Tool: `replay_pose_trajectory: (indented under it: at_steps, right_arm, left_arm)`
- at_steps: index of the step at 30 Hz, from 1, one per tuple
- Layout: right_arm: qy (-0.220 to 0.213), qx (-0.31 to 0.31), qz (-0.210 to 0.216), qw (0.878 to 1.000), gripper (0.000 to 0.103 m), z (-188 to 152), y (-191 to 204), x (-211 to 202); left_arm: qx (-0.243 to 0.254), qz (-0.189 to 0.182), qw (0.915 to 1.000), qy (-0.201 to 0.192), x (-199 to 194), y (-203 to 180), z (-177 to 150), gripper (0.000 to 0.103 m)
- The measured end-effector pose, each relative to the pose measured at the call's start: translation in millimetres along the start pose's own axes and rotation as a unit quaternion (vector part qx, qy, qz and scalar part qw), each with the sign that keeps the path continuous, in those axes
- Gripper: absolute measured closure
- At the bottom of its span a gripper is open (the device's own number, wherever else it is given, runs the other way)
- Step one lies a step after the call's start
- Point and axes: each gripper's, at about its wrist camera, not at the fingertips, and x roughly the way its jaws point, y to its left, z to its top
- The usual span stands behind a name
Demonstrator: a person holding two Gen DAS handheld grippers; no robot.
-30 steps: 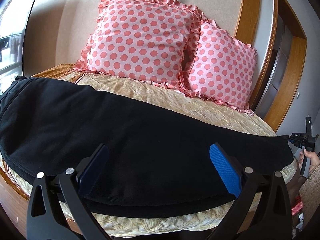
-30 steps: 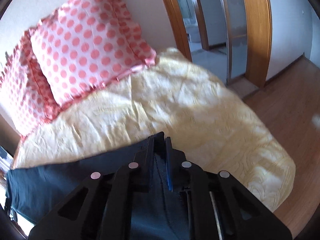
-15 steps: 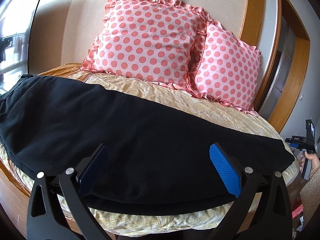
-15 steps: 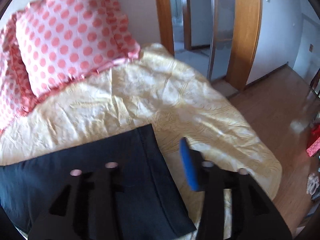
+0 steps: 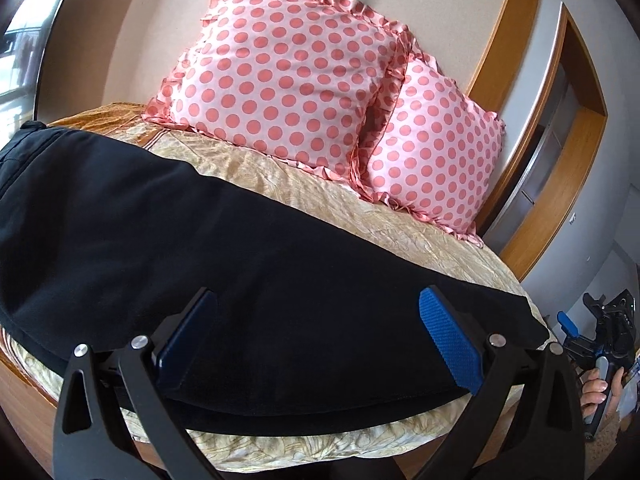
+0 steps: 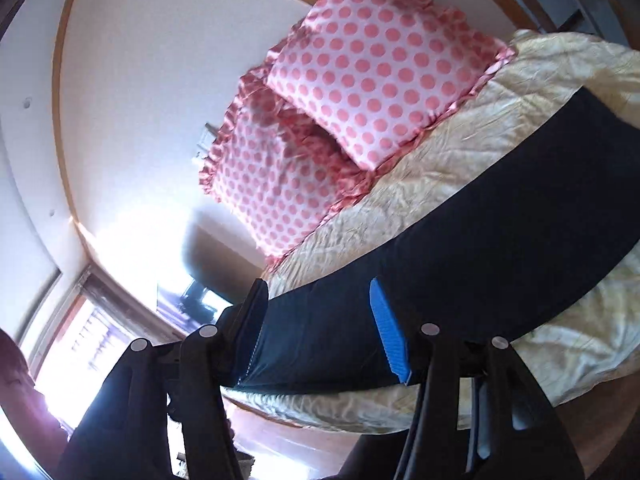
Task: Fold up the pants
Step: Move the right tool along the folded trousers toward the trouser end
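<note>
- Left tongs (image 5: 318, 334): nearest in the left wrist view, their jaws stand wide apart with nothing between the pads; they hover over the near edge of the pants, not gripping them.
- Right tongs (image 6: 320, 330): in the right wrist view the jaws are parted and opening, empty, with the blue pad of one finger (image 6: 387, 330) showing; the pants lie beyond them, not pinched. The same tongs show small at the right edge of the left wrist view, off the end of the bed, held by a hand (image 5: 600, 390).
- Pants (image 5: 224, 248): black, laid flat in one long band across the bed along its near edge. The wider end lies at the left in the left wrist view; the narrow end reaches the bed's right side and stops near the edge.
- Bed (image 5: 420, 236): covered in a creased pale yellow spread, bare between the pants and the pillows.
- Pillows (image 5: 280, 76): two, pink with darker dots and frilled edges, propped upright against the wall behind the pants and well apart from them; the larger overlaps the smaller (image 5: 436, 152).
- Wall (image 5: 152, 36): plain, with wooden trim and a wood-framed doorway (image 5: 576, 152) at the right.
</note>
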Motion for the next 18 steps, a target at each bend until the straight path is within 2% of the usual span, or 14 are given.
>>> replay_pose_trajectory:
  at_steps: [2, 4, 7, 9, 11, 18]
  right_arm:
    - [0.053, 0.038, 0.071, 0.995, 0.033, -19, 9, 33]
    - [0.106, 0.064, 0.089, 0.988, 0.033, -43, 18, 69]
    - [0.185, 0.108, 0.095, 0.972, 0.036, -80, 26, 128]
    - [0.216, 0.134, 0.082, 0.964, 0.039, -96, 25, 153]
    - [0.228, 0.146, 0.055, 0.961, 0.039, -103, 24, 173]
    - [0.215, 0.147, -0.063, 0.964, 0.039, -90, 16, 192]
  left_arm:
    - [-0.029, -0.023, 0.9993, 0.005, -1, 7, 1, 0.002]
    - [-0.057, -0.036, 0.9977, 0.009, -5, 16, 1, 0.002]
    - [-0.084, -0.039, 0.9957, 0.001, -19, 27, -1, 0.002]
    - [-0.087, -0.027, 0.9958, -0.011, -31, 33, -4, 0.002]
    - [-0.081, -0.012, 0.9963, -0.026, -43, 36, -7, 0.002]
    - [-0.078, 0.005, 0.9957, -0.049, -62, 48, -11, 0.002]
